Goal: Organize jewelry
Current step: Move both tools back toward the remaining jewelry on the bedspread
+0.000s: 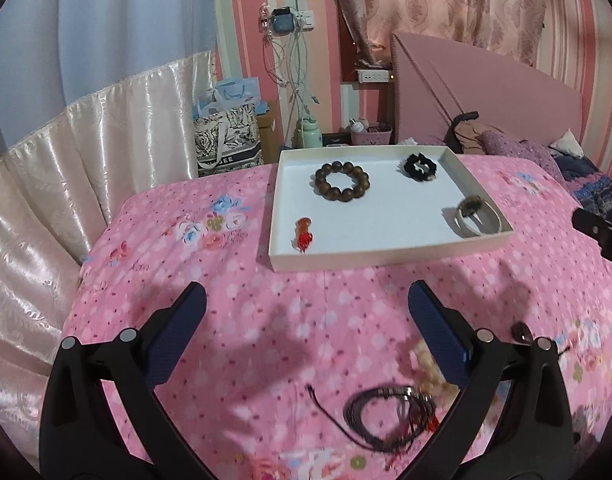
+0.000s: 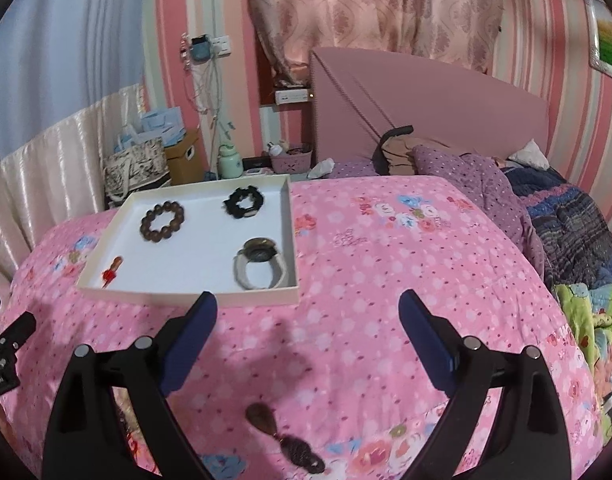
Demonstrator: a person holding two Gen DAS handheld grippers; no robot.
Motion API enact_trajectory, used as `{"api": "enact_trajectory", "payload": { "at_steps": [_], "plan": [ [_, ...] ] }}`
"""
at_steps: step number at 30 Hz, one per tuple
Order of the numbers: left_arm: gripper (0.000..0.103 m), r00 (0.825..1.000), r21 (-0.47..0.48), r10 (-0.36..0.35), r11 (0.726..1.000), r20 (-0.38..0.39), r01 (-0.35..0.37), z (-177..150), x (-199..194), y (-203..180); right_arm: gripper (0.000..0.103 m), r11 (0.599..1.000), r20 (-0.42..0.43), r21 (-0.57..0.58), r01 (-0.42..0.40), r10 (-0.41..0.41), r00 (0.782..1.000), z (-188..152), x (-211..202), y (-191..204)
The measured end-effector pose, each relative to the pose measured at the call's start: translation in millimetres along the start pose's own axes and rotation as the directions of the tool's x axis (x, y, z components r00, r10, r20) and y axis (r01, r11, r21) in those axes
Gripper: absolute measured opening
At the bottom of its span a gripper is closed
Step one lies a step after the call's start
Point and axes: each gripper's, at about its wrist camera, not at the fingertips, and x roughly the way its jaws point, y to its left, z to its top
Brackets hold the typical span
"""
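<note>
red pendant (image 1: 303,234) lies lengthwise, tassel pointing toward tray's (image 1: 390,258) near rim.

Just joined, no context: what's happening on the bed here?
A person is sorting jewelry into a white tray on a pink floral bedspread. The tray holds a wooden bead bracelet, a black scrunchie, a white band and a red charm. Both tools, left and right, are open and empty. A dark cord bracelet and a brown pendant lie loose on the bedspread.

white tray (image 1: 482,240) holding wooden bead bracelet (image 1: 342,180), black scrunchie (image 1: 420,166), red charm (image 1: 304,233), grey band (image 1: 477,216)
</note>
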Motion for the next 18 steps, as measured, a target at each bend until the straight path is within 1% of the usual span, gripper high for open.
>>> {"api": "enact_trajectory", "payload": {
  "at_steps": [3, 7, 9, 13, 18],
  "plan": [
    [0.100, 1.000, 0.006, -0.010, 1.000, 0.002, 0.010, -5, -7, -2, 0.092, 1.000, 0.002, -0.026, -0.003, 0.003, 1.000, -1, -4, 10],
    [0.100, 0.999, 0.003, -0.033, 0.999, 0.000, 0.033, -15, -7, 0, 0.092, 0.999, -0.008, -0.040, -0.034, 0.034, 0.999, -7, -1, 18],
    [0.100, 0.999, 0.003, -0.047, 0.999, -0.006, 0.047, -24, -3, 3, 0.092, 0.998, -0.019, -0.049, -0.040, 0.040, 0.999, -12, 5, 18],
    [0.100, 0.997, 0.004, -0.064, 0.998, -0.034, 0.064, -40, 11, 8, 0.092, 0.998, -0.052, -0.032, -0.056, 0.054, 0.997, -26, 18, 13],
    [0.100, 0.995, 0.025, -0.085, 0.996, -0.059, 0.086, -48, 20, 7, 0.092, 0.997, -0.084, -0.027, -0.068, 0.066, 0.994, -35, 26, 9]
  ]
}}
